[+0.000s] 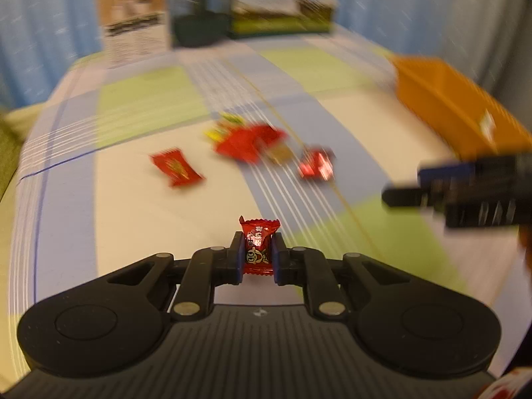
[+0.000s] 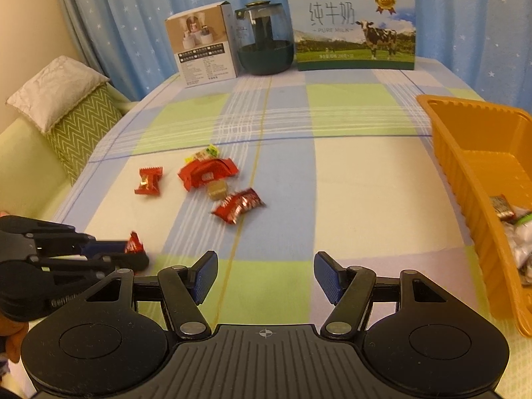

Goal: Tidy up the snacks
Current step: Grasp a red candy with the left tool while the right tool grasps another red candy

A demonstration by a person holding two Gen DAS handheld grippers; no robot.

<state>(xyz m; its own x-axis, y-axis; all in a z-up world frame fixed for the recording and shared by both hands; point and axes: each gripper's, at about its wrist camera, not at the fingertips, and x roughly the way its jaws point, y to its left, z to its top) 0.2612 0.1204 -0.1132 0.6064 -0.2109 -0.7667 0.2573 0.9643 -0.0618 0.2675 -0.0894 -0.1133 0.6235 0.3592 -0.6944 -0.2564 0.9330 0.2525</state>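
Observation:
My left gripper (image 1: 257, 249) is shut on a small red wrapped candy (image 1: 258, 247), its blue pads pressing both sides. From the right wrist view the same gripper (image 2: 136, 252) comes in from the left edge with the red candy (image 2: 133, 243) at its tip. My right gripper (image 2: 264, 274) stands open over the checked cloth with nothing between its fingers. Loose snacks lie mid-table: a red packet (image 2: 149, 181), a larger red packet (image 2: 207, 173) with a yellow-green one (image 2: 206, 153) behind it, a tan cube (image 2: 217, 190) and a shiny red packet (image 2: 237, 205). An orange tray (image 2: 465, 153) at the right holds several wrapped snacks.
At the table's far edge stand a white product box (image 2: 206, 45), a dark glass jar (image 2: 264, 40) and a milk carton case (image 2: 352, 26). A green sofa arm with a pillow (image 2: 56, 89) lies to the left. Blue star curtains hang behind.

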